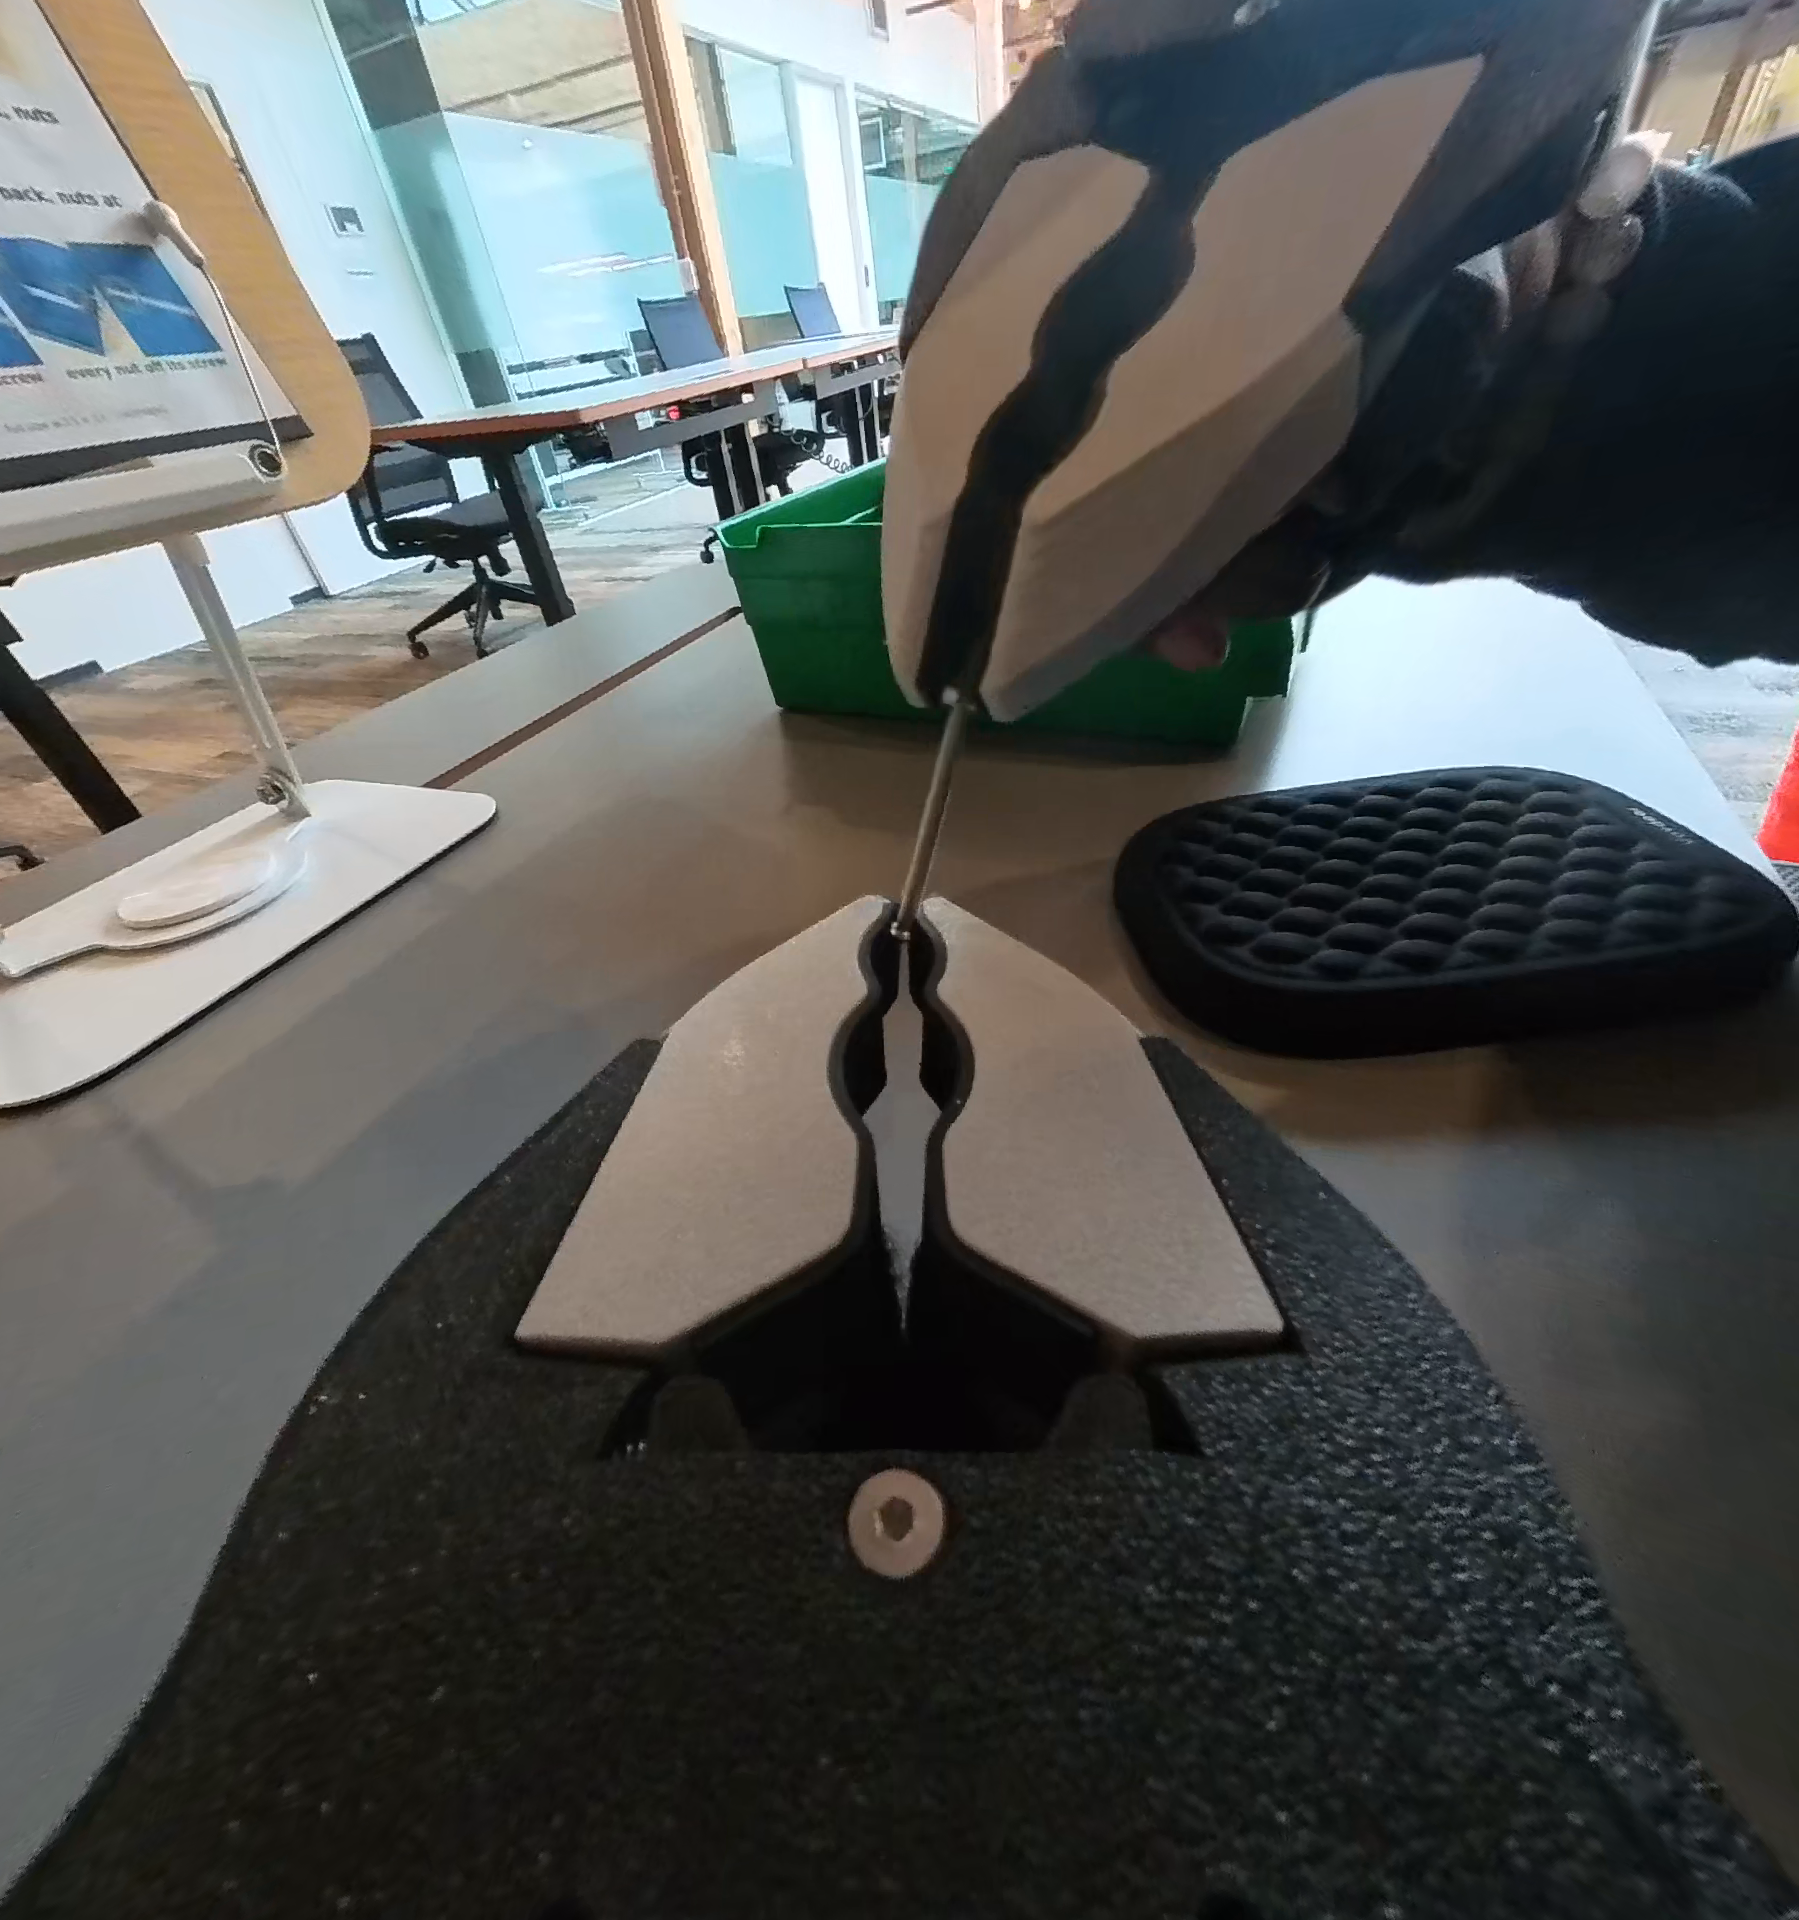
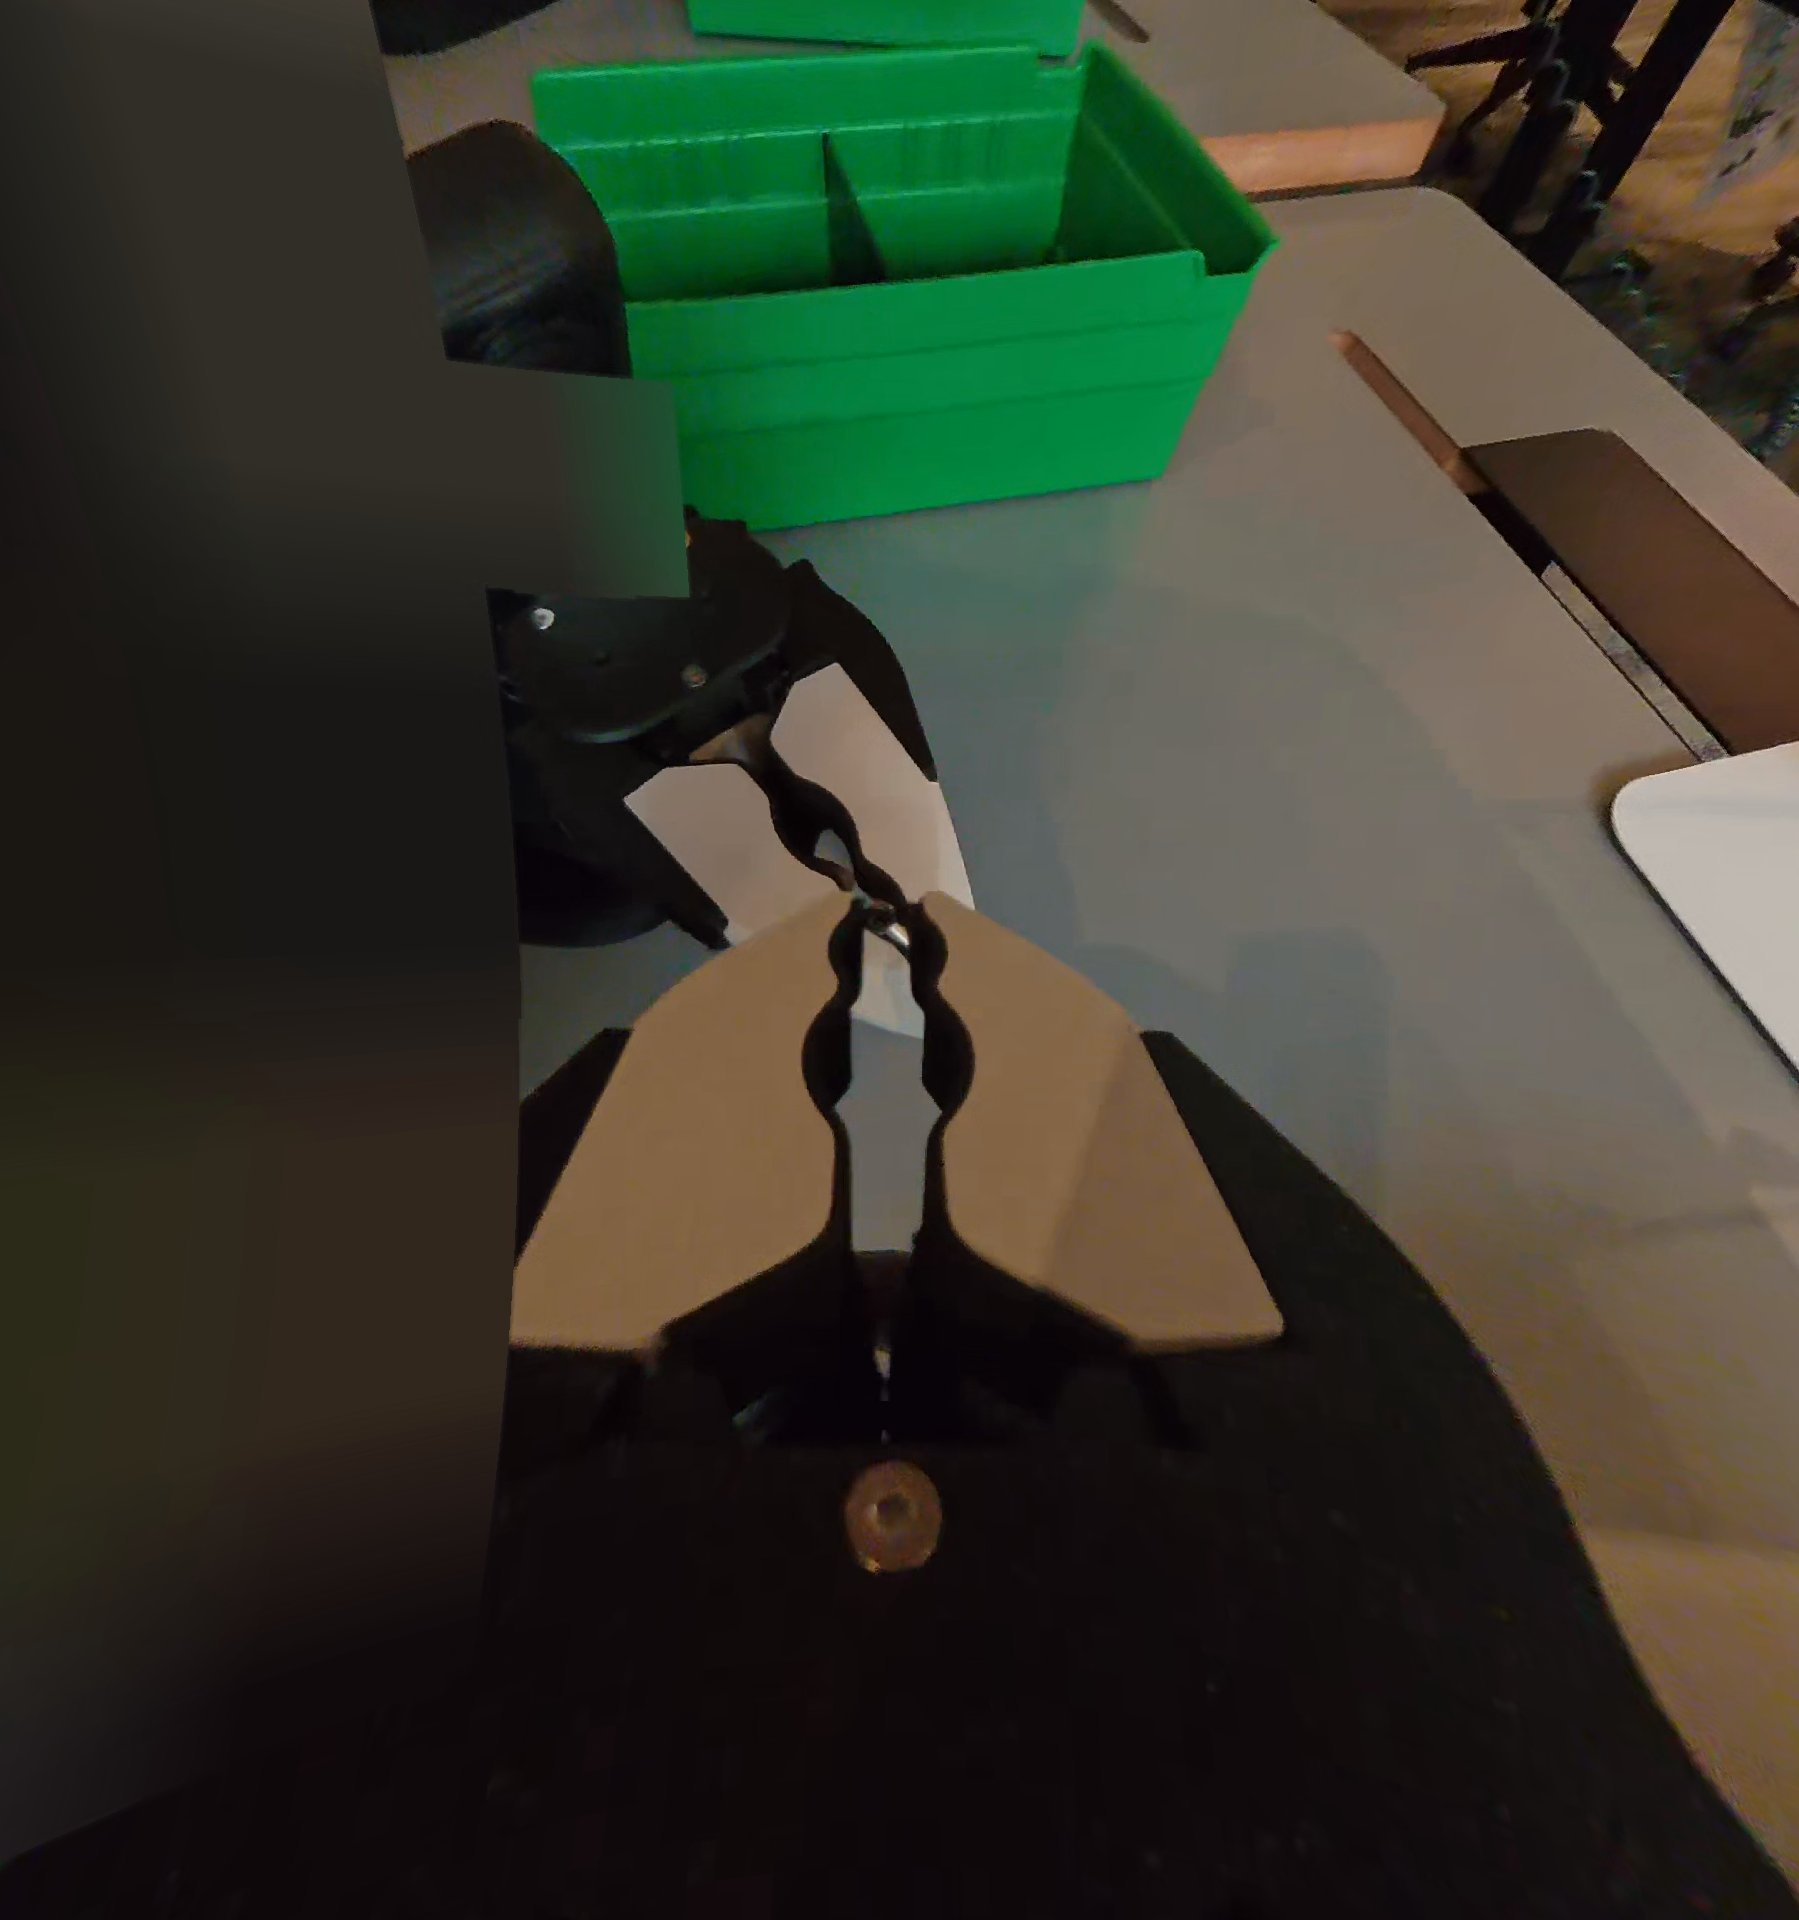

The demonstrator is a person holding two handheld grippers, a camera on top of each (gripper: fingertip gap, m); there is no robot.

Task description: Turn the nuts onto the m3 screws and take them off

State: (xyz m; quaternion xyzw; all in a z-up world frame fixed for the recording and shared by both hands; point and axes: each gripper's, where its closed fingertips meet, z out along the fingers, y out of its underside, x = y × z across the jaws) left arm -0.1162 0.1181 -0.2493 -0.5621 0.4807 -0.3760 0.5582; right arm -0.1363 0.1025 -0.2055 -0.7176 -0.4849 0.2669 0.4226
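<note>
Item: one long, thin metal screw [image 1: 934, 821], held in the air above the tabletop [image 1: 583, 935], spanning the gap between two hand-held grippers.

Lower end: pinched at the fingertips of the left gripper [image 1: 907, 928]. Its fingers [image 1: 770, 1091] are closed on the end of the screw, where a small metal ring, possibly the nut [image 1: 903, 932], sits on the shaft just inside the tips; too small to tell for sure.

Upper end: caught at the tips of the right gripper [image 1: 952, 698], which points steeply downward from above. Its fingers [image 1: 1134, 499] are shut on that end. A hand [image 1: 1477, 395] in a dark sleeve carries this gripper.

Behind the screw: a green plastic bin [image 2: 926, 353] on the tabletop, divided into compartments; contents cannot be made out.

To the right of the grippers, from the left wrist view: a black padded cushion [image 1: 1446, 894] with a honeycomb surface, lying flat.

To the left: a white stand [image 1: 199, 904] with a flat base, holding a printed instruction sheet [image 1: 53, 260] upright.

Beyond the tabletop: office desks, black swivel chairs, glass partitions.
</note>
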